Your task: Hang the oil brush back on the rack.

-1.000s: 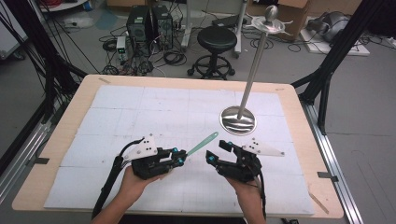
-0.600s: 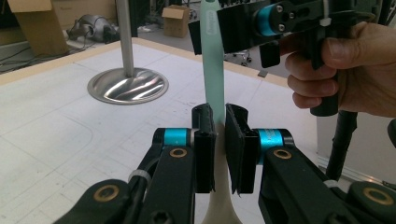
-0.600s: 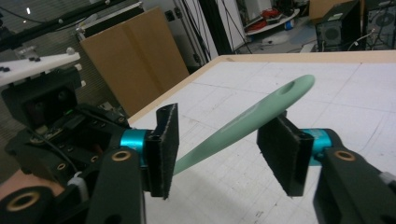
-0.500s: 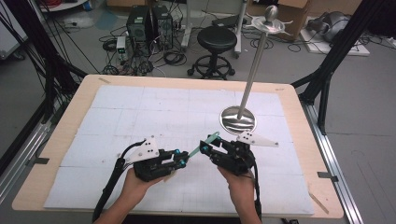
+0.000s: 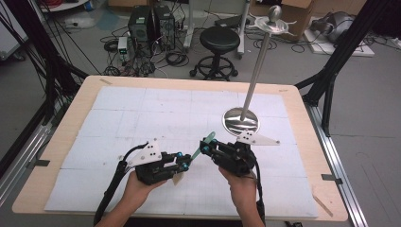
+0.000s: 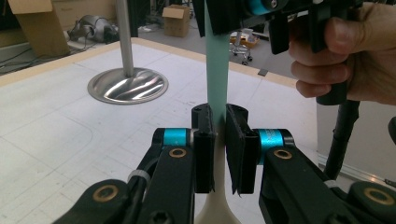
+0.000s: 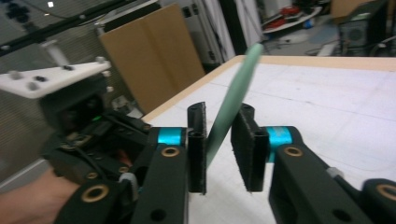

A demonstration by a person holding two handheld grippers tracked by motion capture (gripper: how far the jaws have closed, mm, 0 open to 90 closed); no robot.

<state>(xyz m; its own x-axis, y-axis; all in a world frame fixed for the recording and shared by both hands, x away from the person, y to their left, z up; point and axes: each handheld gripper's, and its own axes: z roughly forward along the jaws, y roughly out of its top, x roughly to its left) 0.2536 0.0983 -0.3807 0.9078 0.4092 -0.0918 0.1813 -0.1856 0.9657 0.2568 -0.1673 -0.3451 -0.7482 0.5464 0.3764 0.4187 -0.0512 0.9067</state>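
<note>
My left hand-held gripper (image 6: pixel 219 140) pinches the light, stiff, slim spatula (image 6: pixel 215 70) mid-handle; my right hand-held gripper (image 7: pixel 223 140), closing, brackets its tip.

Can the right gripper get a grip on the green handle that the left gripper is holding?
Probably yes. The green handle already lies between the jaws of the right gripper, which have just been closing, with a gap still showing. The left gripper clamps its lower end.

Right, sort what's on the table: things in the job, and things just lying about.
In the job:
- green-handled utensil, clamped by the left gripper
- right gripper, whose fingers have just been closing around the green handle, with gaps showing either side of it

Lying about:
- steel stand on the table
- stool and computers on the floor
</note>
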